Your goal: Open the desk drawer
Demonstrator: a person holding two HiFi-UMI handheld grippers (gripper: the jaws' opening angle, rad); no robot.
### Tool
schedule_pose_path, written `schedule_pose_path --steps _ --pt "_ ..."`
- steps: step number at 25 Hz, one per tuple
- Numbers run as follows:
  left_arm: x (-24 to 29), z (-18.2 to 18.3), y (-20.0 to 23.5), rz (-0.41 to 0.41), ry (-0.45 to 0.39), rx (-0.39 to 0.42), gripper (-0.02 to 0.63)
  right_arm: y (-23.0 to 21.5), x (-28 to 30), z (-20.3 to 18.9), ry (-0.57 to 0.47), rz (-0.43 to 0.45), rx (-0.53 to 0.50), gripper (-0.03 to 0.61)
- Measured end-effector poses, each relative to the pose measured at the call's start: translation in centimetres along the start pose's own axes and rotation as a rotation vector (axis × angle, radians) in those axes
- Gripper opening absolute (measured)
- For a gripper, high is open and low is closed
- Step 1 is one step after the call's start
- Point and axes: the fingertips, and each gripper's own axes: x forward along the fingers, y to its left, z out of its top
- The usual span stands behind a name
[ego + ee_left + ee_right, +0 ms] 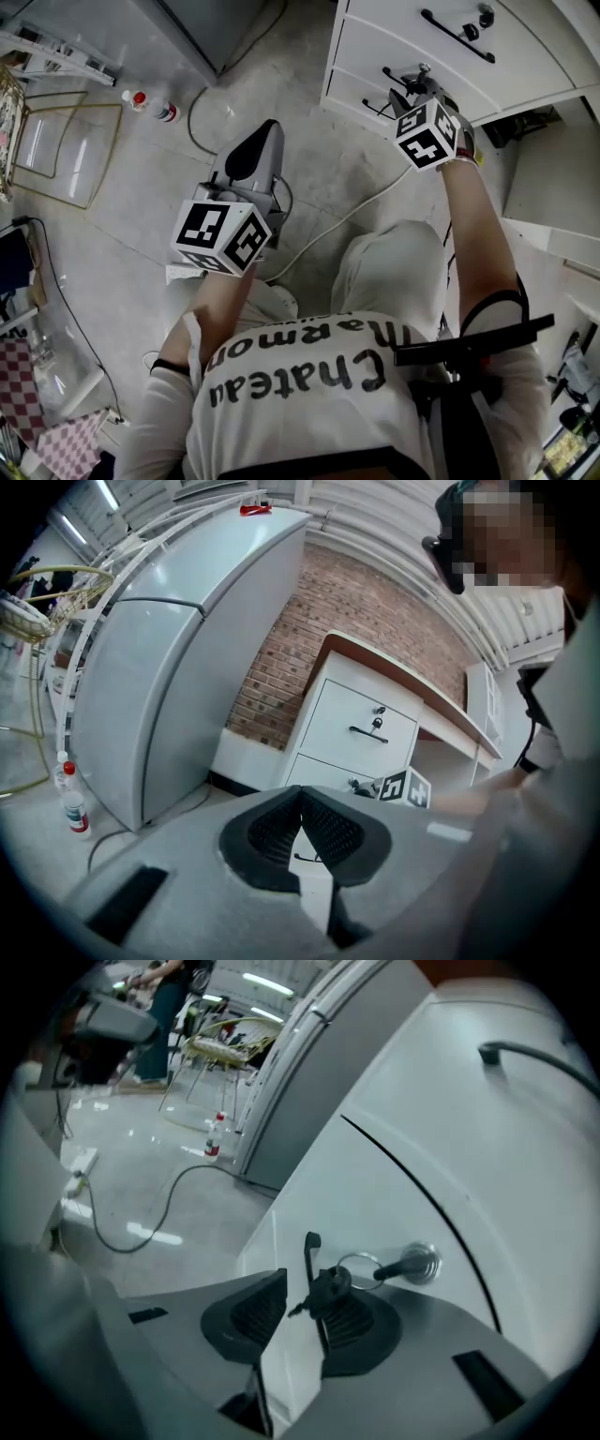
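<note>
The white desk unit (pixel 361 47) stands at the upper right, with a black bar handle (pixel 457 36) on its upper drawer. My right gripper (pixel 410 92) is at the lower drawer (pixel 375 1180). Its jaws stand open around the end of that drawer's black handle (pixel 309 1241), and a small key (pixel 328 1290) hangs between them from a ring. Just right of the jaws a second key sits in the lock (pixel 417 1265). The pads do not press on the handle. My left gripper (pixel 270 127) hangs over the floor, well left of the desk, shut and empty (pixel 301 794).
A tall grey cabinet (pixel 159 696) stands left of the desk against a brick wall. Two small bottles (pixel 150 103) stand on the floor near it. A white cable (pixel 356 211) runs across the tiles. A wire-frame chair (pixel 56 141) is at the far left.
</note>
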Motion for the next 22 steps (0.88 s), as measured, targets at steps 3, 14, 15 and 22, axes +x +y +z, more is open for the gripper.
schedule_pose_path --steps 3,14,15,22 --pt "-0.9 -0.3 0.2 0.0 0.017 -0.024 0.014 0.3 0.6 -0.2 0.054 -0.031 -0.138 0.06" --pt "-0.4 -0.1 -0.9 -0.015 -0.014 -0.079 0.014 -0.2 0.7 -0.5 0.065 -0.029 -0.087 0.025" --pt "-0.5 -0.1 -1.1 -0.015 -0.013 -0.079 0.015 -0.2 0.7 -0.4 0.066 -0.025 -0.082 0.025" --pt "-1.0 0.8 -1.5 -0.004 -0.036 -0.076 0.014 1.9 -0.8 -0.4 0.07 -0.004 -0.08 0.025"
